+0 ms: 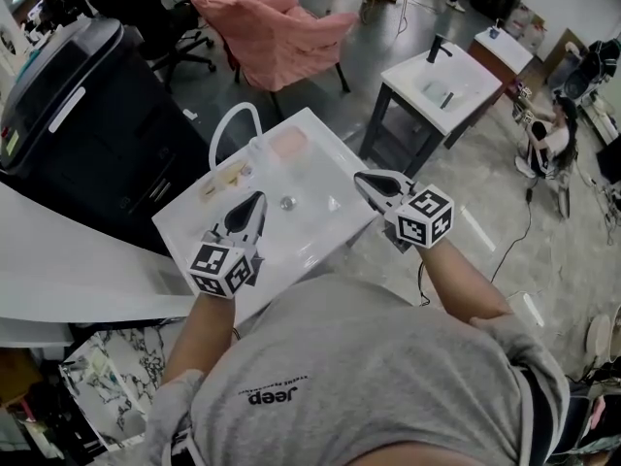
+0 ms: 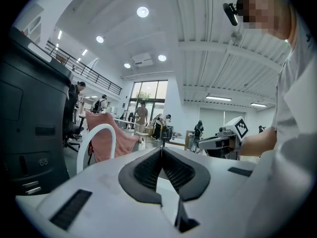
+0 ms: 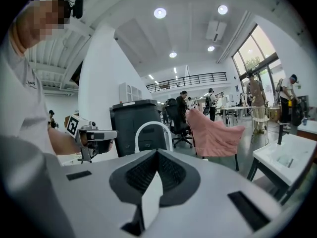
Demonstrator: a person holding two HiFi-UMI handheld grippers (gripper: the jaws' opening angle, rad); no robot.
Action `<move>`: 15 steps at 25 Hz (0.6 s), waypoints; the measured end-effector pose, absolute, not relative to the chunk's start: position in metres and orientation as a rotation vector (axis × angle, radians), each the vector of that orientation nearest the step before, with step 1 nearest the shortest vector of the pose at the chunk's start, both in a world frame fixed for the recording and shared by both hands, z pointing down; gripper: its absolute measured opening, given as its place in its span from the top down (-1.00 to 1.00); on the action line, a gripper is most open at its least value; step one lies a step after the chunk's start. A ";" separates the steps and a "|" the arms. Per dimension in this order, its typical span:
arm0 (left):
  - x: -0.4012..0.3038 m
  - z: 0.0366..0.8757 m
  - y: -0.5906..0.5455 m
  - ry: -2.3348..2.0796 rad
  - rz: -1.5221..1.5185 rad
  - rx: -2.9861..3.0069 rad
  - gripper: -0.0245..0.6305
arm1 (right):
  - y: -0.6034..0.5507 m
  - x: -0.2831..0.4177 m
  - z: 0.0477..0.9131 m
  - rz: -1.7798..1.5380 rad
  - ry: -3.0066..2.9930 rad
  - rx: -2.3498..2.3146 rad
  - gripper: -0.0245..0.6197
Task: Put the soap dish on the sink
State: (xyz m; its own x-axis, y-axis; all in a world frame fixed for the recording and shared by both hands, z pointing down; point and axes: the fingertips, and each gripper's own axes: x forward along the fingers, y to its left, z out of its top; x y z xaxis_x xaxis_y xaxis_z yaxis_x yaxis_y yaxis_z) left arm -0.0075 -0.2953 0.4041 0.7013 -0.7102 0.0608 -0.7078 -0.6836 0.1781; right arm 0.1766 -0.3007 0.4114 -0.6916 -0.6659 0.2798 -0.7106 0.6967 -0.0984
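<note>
At the far left, a black bin (image 1: pixel 87 115) is cut off by the picture's edge. On the sink (image 1: pixel 310 233), a small yellowish thing (image 1: pixel 223 179) left of the tap (image 1: pixel 234 109) is too blurred to name. The soap dish (image 1: pixel 288 145), as far as it can be made out, is the pale pink piece lying on the sink's far rim just right of the tap. Its outline is faint against the white. In both gripper views, the gripper's own white body hides the basin and the dish, and only the tap's arch rises above it. In the head view the person's hands are hidden behind the marker cubes.

The left gripper (image 1: pixel 259 197) is held level over the near left part of the basin, with its forearm coming up from the lower left and its tips aimed at the far rim. Its jaws are pressed together with nothing between them. The right gripper (image 1: pixel 358 177) hangs at the sink's right edge, tilted slightly down. Its tips point inward across the basin and its forearm reaches in from the lower right. Its jaws also meet tip to tip and hold nothing. Neither gripper touches the dish.
</note>
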 end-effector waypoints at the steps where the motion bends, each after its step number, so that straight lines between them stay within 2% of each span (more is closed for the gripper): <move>1: -0.008 0.404 -0.295 -1.147 -0.021 2.721 0.88 | -0.301 0.176 0.411 0.292 -2.685 1.104 0.77; 15: -0.008 0.406 -0.298 -1.140 -0.023 2.725 0.88 | -0.300 0.172 0.410 0.275 -2.694 1.072 0.77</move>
